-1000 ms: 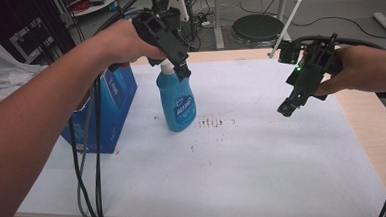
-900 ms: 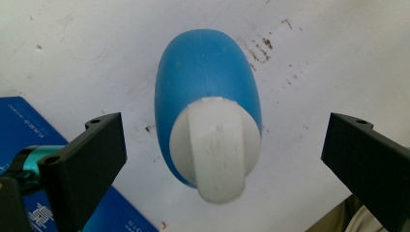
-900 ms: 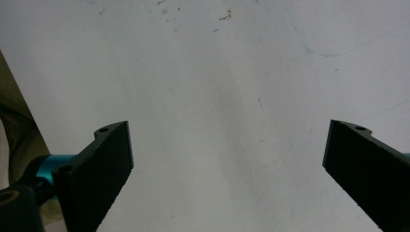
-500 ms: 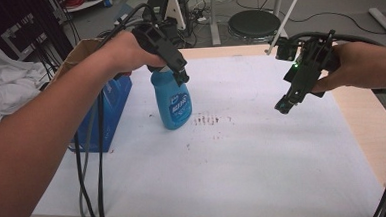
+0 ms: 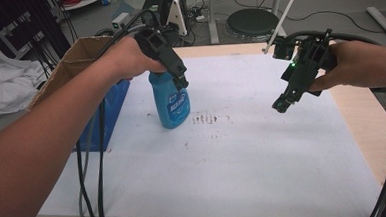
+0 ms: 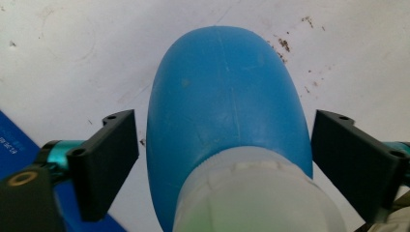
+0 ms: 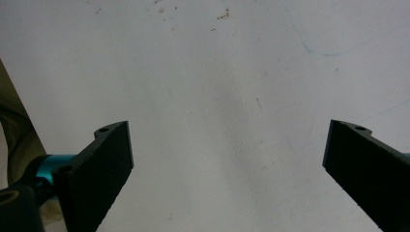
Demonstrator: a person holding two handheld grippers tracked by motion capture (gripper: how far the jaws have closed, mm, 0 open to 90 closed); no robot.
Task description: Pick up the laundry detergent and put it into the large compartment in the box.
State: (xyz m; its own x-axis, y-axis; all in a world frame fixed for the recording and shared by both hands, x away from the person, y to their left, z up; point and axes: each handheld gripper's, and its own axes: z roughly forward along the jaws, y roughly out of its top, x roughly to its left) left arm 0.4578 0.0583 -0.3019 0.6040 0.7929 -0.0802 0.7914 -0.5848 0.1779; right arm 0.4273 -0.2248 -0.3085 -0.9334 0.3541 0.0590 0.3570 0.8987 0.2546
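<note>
- Towards the left edge of the table [image 5: 263, 150], a cardboard box [image 5: 78, 54] with blue sides sits just left of the bottle.
- The blue spray bottle [image 5: 172, 102] stands upright on the white sheet, in the left half towards the far edge, its long axis vertical.
- My left gripper [image 5: 179, 79] comes down over the bottle from above. In the left gripper view the 2 jaws flank the bottle [image 6: 225, 96] at its shoulder, with the pale neck directly below me.
- Those jaws have just been closing with the bottle between them. A thin gap remains on each side, so I judge they are not yet clamped.
- A few brown specks [image 5: 209, 119] lie just right of the bottle's base.
- My right gripper [image 5: 281, 104] hovers well apart over the right half, jaws wide apart and holding nothing.
- The left hand is the nearer: the squeeze must run level across the upright neck.
</note>
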